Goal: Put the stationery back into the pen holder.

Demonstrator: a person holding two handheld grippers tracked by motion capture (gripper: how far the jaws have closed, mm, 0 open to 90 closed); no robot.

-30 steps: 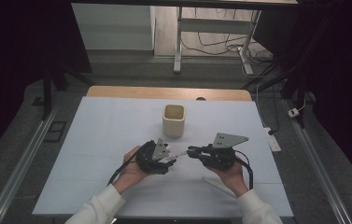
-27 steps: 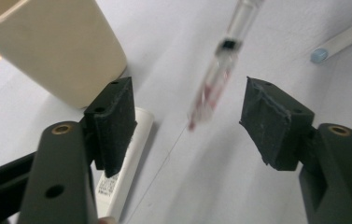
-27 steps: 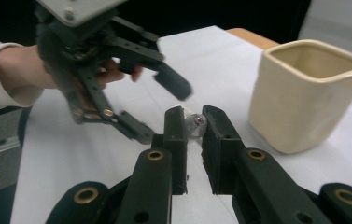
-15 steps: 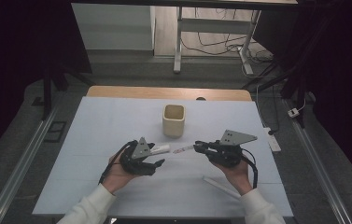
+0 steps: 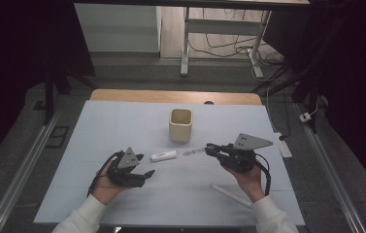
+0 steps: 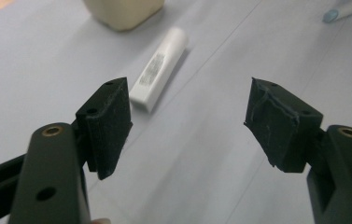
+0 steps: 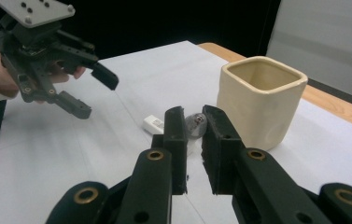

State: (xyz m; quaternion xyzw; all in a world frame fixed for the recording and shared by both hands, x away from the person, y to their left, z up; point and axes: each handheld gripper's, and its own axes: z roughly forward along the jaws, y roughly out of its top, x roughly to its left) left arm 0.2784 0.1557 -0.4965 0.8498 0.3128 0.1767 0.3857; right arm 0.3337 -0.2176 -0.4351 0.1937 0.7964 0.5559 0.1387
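Cup (image 6: pixel 123 11) cropped at top edge

1. Dim room; the pale table (image 5: pixel 122 121) alone catches soft overhead light, its surroundings falling into black.
2. Shadows stay faint.
3. Both gripper views blur their near jaws.

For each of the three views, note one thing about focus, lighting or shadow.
High view: the white table cover is lit while the room around it falls to near black. Left gripper view: the pads are fairly sharp; the white cap beyond is softer. Right gripper view: the cream cup is evenly lit against a dark background.
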